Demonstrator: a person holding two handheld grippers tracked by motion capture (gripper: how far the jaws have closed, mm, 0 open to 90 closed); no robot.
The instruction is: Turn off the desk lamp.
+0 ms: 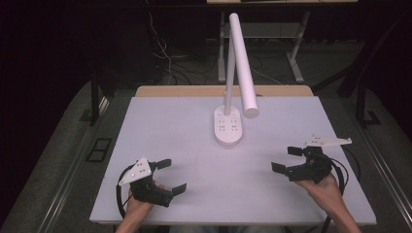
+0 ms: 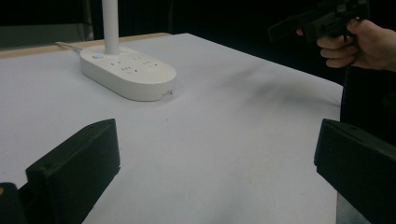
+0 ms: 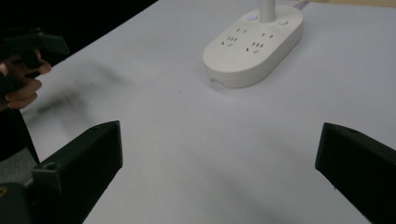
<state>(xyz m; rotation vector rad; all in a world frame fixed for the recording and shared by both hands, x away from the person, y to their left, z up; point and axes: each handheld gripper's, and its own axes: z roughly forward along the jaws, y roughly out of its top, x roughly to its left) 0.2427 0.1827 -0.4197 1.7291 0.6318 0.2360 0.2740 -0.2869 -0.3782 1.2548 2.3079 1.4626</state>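
Observation:
A white desk lamp stands at the back middle of the white table (image 1: 194, 145). Its oval base (image 1: 228, 127) carries socket holes and buttons, and its tube head (image 1: 244, 63) slants down toward the right. The base also appears in the left gripper view (image 2: 127, 70) and the right gripper view (image 3: 254, 42). My left gripper (image 1: 172, 174) rests near the front left, open, nothing between its jaws. My right gripper (image 1: 287, 159) sits at the front right, open and empty too. Both point toward the table's middle. In the left gripper view the other hand (image 2: 359, 42) holds its gripper at top right.
A wooden strip (image 1: 223, 91) runs along the table's far edge. Behind it are dark floor, cables (image 1: 165, 53) and the legs of another desk (image 1: 296, 58). Each gripper trails a black cable (image 1: 119, 199) off the front edge.

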